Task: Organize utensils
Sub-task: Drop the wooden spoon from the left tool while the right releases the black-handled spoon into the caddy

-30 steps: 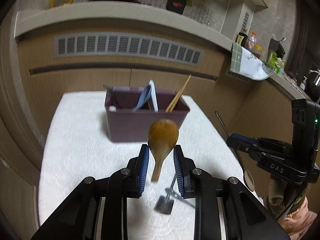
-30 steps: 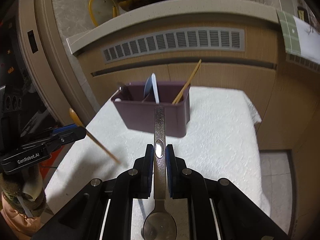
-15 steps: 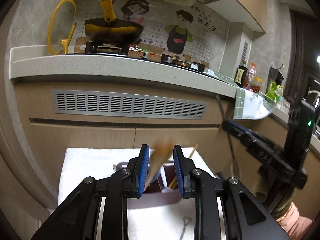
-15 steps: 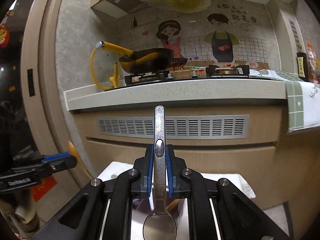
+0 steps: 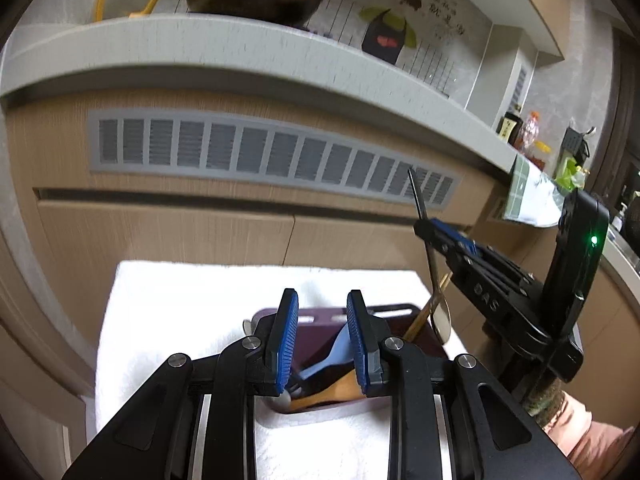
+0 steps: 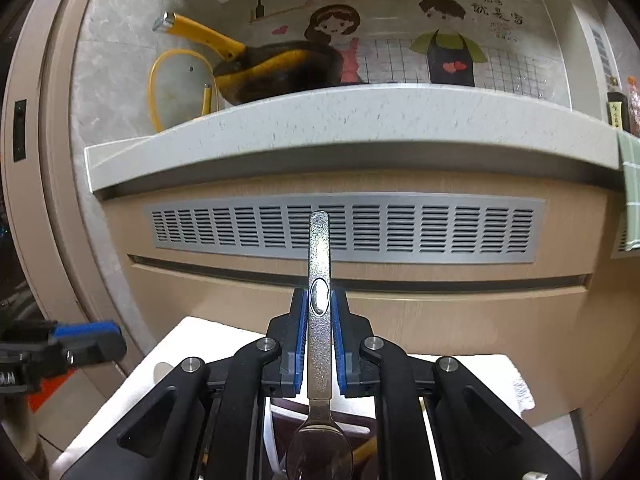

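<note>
Organizer [image 5: 384, 312], a dark purple caddy on white cloth [image 5: 168, 304], sat low in the left wrist frame, holding a wooden spoon [image 5: 332, 394], a blue utensil [image 5: 340, 346] and chopsticks [image 5: 424, 312]. Left gripper [image 5: 322, 340] hovered directly above it, jaws apart and empty. Only the right wrist view showed the metal spoon [image 6: 319, 320] clamped by its handle in the right gripper [image 6: 319, 344], bowl hanging at bottom centre over the caddy.

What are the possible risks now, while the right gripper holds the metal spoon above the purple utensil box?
1. The metal spoon hangs bowl-down over the purple box; it may strike the chopsticks there.
2. The open left gripper hovers above the same box, so both grippers could collide.
</note>
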`<action>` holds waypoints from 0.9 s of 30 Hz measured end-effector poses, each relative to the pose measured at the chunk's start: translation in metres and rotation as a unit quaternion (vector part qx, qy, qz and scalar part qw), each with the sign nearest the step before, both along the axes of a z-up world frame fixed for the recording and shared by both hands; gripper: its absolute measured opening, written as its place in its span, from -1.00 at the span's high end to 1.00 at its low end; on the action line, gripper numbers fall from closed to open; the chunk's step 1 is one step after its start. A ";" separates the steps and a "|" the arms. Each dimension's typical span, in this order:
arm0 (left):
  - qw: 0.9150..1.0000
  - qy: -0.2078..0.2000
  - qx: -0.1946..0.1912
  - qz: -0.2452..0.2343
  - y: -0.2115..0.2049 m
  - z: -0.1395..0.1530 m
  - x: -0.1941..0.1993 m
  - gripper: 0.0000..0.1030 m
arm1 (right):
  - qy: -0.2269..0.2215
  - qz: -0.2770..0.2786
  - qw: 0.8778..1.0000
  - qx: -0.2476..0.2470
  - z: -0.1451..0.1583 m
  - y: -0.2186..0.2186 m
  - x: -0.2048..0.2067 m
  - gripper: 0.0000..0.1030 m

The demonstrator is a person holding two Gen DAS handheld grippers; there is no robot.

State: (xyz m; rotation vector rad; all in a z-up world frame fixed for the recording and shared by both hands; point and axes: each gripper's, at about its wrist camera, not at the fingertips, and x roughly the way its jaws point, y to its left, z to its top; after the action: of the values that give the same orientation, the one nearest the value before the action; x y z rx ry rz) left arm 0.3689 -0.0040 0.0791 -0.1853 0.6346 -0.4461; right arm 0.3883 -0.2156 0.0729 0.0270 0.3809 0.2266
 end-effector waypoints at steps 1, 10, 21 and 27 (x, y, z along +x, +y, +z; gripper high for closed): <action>1.000 0.004 0.000 0.001 0.000 -0.005 0.001 0.49 | -0.007 -0.005 1.000 -0.006 -0.004 0.002 0.001 0.78; 0.999 0.034 -0.008 0.001 0.000 -0.031 -0.006 0.34 | 0.011 -0.009 1.000 -0.018 -0.011 -0.023 -0.031 0.32; 0.995 0.084 0.048 -0.010 -0.018 -0.068 -0.073 -0.01 | 0.187 0.052 0.979 -0.065 -0.048 -0.036 -0.100 0.20; 0.990 0.126 0.070 0.006 -0.011 -0.102 -0.116 -0.10 | 0.276 0.118 0.949 -0.096 -0.103 -0.018 -0.159 0.20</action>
State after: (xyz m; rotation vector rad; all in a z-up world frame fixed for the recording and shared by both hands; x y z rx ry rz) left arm 0.2532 -0.0146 -0.0230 -0.1127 0.9095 -0.3677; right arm 0.2295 -0.2333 -0.0303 -0.1513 0.9659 0.4194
